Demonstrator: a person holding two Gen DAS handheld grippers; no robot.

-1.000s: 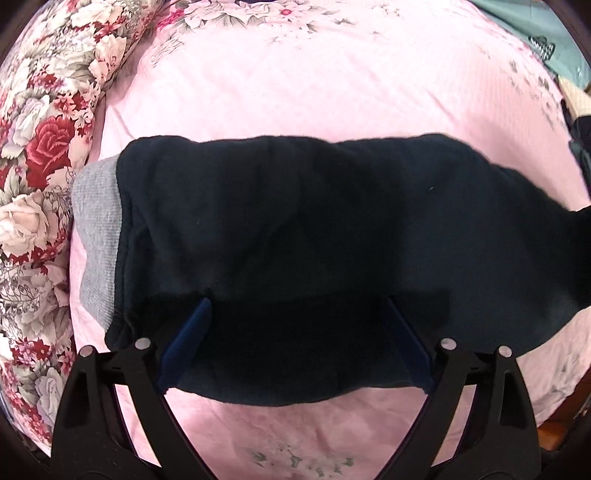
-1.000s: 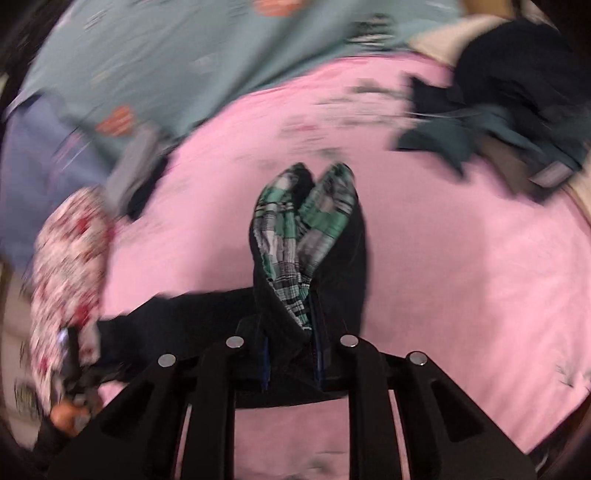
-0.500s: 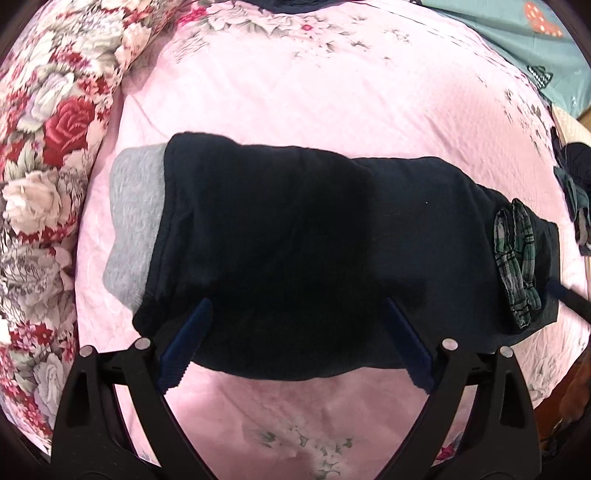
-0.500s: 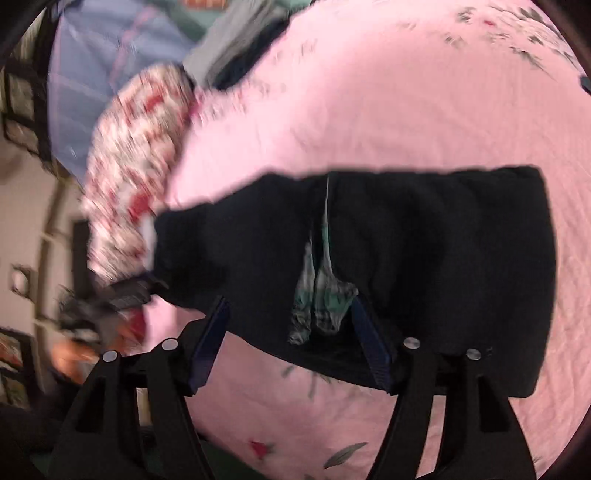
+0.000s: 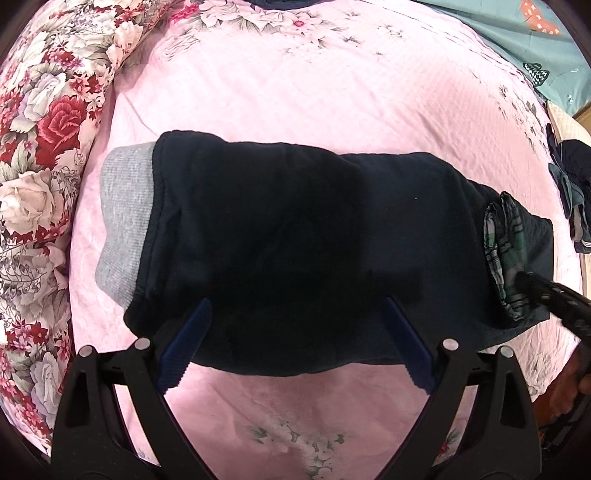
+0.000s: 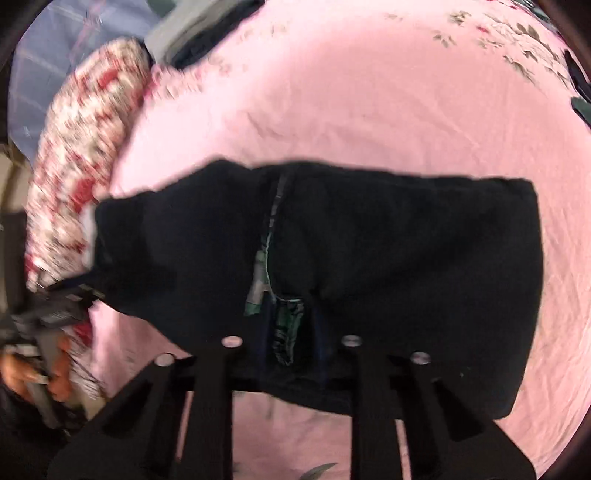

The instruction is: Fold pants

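Dark navy pants (image 5: 314, 240) lie folded across the pink bedspread (image 5: 314, 92), with a grey ribbed band (image 5: 125, 225) at the left end and green plaid lining (image 5: 502, 251) at the right end. My left gripper (image 5: 295, 343) is open, its blue pads (image 5: 188, 336) over the pants' near edge. My right gripper (image 6: 290, 332) is shut on the plaid-lined pants edge (image 6: 286, 328). The right gripper's tip shows in the left wrist view (image 5: 546, 295) at the plaid edge. The pants fill the right wrist view (image 6: 369, 258).
A red and white floral pillow (image 5: 40, 147) runs along the left side of the bed. A teal sheet (image 5: 517, 29) lies at the far right. Dark clothes (image 5: 572, 184) are piled at the right edge. The left hand with its gripper shows in the right wrist view (image 6: 44, 332).
My right gripper carried the plaid-lined end over onto the pants, opened, then shut on it again. My left gripper pulled back from the pants and stayed open.
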